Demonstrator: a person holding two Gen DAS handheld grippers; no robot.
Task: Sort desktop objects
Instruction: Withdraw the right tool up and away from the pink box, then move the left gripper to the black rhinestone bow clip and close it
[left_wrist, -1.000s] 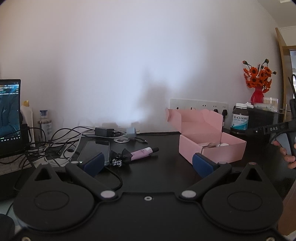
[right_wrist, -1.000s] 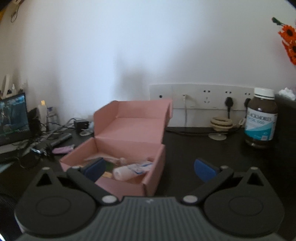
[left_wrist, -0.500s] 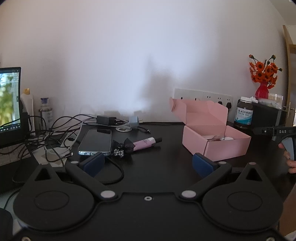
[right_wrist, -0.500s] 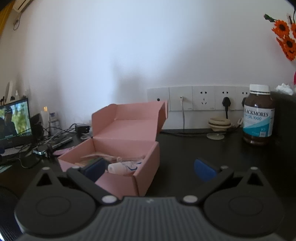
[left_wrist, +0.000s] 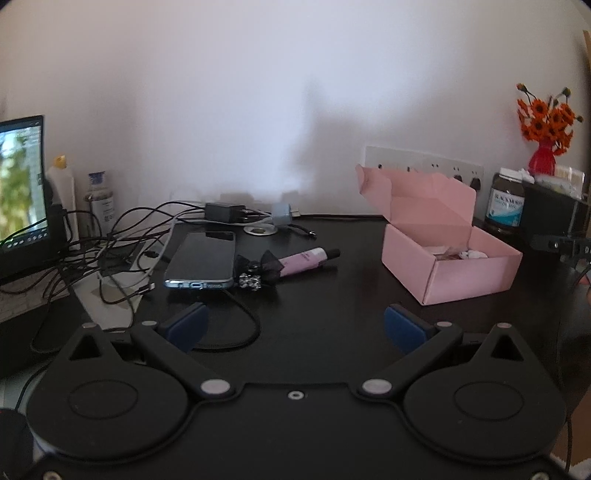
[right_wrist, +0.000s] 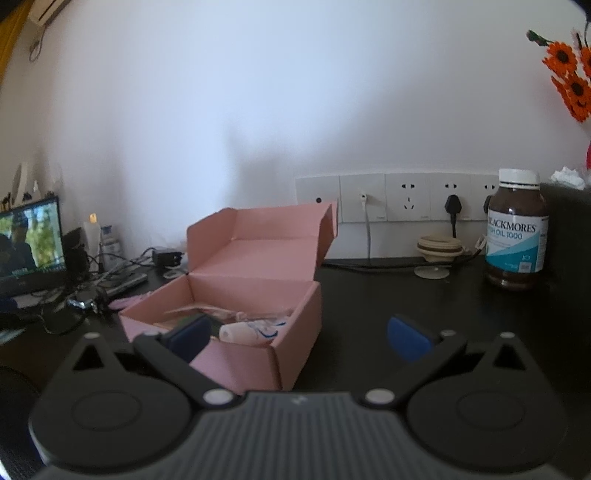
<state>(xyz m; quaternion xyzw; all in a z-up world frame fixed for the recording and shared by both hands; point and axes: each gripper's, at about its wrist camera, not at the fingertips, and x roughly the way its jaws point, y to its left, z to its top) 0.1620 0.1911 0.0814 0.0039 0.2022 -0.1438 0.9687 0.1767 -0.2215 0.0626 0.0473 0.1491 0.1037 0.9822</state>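
Pink box (left_wrist: 465, 273); black desk (left_wrist: 332, 295)

Left claw (left_wrist: 293, 326): matte black body, two round housings, silver pivot screws, navy fingertips (left_wrist: 184, 326); right claw (right_wrist: 301, 334) similar, though with a seemingly grey ribbed plate

phone (left_wrist: 203, 256) left of tube (left_wrist: 306, 258) | box (left_wrist: 448, 266) right, holding items

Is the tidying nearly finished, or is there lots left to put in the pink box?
Partly done. The pink box stands open and already holds a white tube and a few other bits. Nothing is in hand: the left gripper and right gripper both have their jaws open and empty. Still out on the desk are the pink tube, the black bow clip and the phone.
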